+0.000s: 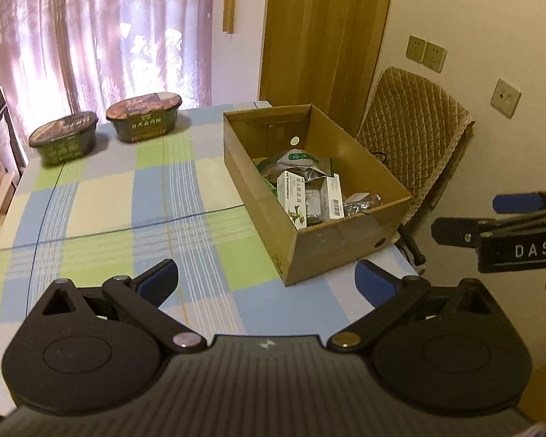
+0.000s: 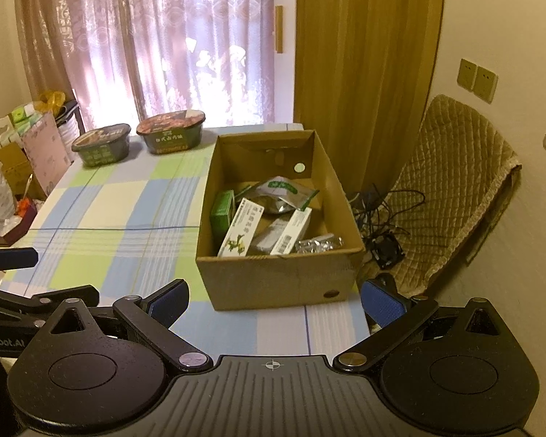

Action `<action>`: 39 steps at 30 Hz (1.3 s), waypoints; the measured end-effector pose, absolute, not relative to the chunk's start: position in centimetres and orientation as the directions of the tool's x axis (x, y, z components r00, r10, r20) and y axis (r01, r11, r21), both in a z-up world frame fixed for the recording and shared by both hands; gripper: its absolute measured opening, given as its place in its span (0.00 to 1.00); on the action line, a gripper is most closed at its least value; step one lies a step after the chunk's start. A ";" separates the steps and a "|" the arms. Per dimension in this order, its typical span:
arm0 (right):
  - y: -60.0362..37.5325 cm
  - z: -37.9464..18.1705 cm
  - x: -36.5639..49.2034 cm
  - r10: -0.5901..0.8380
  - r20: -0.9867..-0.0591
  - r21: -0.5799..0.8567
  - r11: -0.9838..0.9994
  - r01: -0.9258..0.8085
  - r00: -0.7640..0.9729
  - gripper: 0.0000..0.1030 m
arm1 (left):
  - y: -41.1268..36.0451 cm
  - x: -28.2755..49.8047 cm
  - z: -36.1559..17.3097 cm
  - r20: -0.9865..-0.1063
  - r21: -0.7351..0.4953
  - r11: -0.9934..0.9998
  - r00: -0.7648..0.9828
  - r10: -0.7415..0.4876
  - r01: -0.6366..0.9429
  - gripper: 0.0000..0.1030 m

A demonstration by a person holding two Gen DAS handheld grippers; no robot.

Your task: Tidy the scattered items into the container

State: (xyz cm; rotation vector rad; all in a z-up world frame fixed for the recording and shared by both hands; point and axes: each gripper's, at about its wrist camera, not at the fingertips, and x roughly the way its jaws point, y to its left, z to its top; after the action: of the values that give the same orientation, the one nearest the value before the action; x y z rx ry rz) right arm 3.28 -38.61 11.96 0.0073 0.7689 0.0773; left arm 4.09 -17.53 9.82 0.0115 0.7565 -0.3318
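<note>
Nearest the lens, the left gripper (image 1: pixel 265 278) is seen spread wide with nothing between its blue pads, hovering above the checked tablecloth (image 1: pixel 102 196); the right gripper (image 2: pixel 275 300) is likewise released and empty, held just short of the cardboard box (image 2: pixel 273 280). Several packets and small cartons are already lodged inside that box, at the table's right edge. Two sealed instant-meal bowls are left outside it, side by side at the far end near the curtain: the nearer-left bowl (image 1: pixel 64 142) and the second bowl (image 1: pixel 145 116). Both are judged light but bulky, with stiff thin plastic walls that would give under a hard squeeze and a smooth printed sleeve that may slip. A hold across the narrow width, just under the rim, is thought safest; whether the present opening spans a bowl cannot be told
</note>
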 end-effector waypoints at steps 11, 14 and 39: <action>-38.5 11.5 0.6 0.061 -0.720 0.056 0.998 -0.030 0.692 1.00 | -16.3 2.2 9.9 -0.689 -0.122 0.957 0.672 -0.272 0.263 0.99; -38.5 11.5 0.3 0.065 -0.722 0.066 0.998 -0.026 0.688 1.00 | -16.3 1.7 9.7 -0.692 -0.111 0.960 0.674 -0.260 0.257 0.99; -37.4 11.0 0.4 0.075 -0.739 0.070 0.997 -0.035 0.670 1.00 | -15.8 1.8 8.4 -0.729 -0.125 0.966 0.640 -0.244 0.227 0.99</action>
State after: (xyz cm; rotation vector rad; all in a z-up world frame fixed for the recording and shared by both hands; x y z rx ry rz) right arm 0.44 -37.41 11.02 0.0513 0.8344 0.0617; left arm 1.84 -15.76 8.42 -0.0227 0.8347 -0.2686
